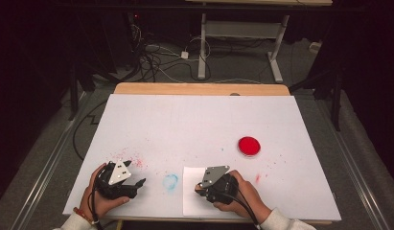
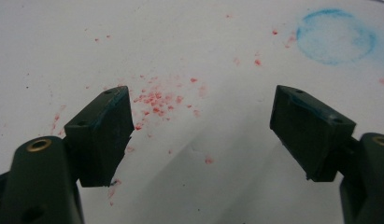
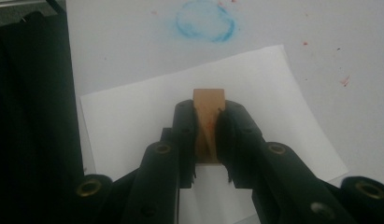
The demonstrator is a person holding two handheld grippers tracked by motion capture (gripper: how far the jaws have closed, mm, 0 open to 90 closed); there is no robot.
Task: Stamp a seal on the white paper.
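Your right gripper (image 3: 207,140) clamps wooden block (image 3: 209,122) over white sheet (image 3: 133,121); sheet looks unmarked. Your left gripper (image 2: 201,135), left of sheet, jaws wide, empty. Stamping likely ahead.

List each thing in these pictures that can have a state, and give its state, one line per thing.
Left gripper: open, holding nothing, over red specks.
Right gripper: shut on the wooden block, above the paper.
Wooden block: clamped between the jaws, red-stained.
Paper: lying flat, unmarked.
Red dish: uncovered, standing apart to the right.
Blue ring stain: smudged, beside the paper.
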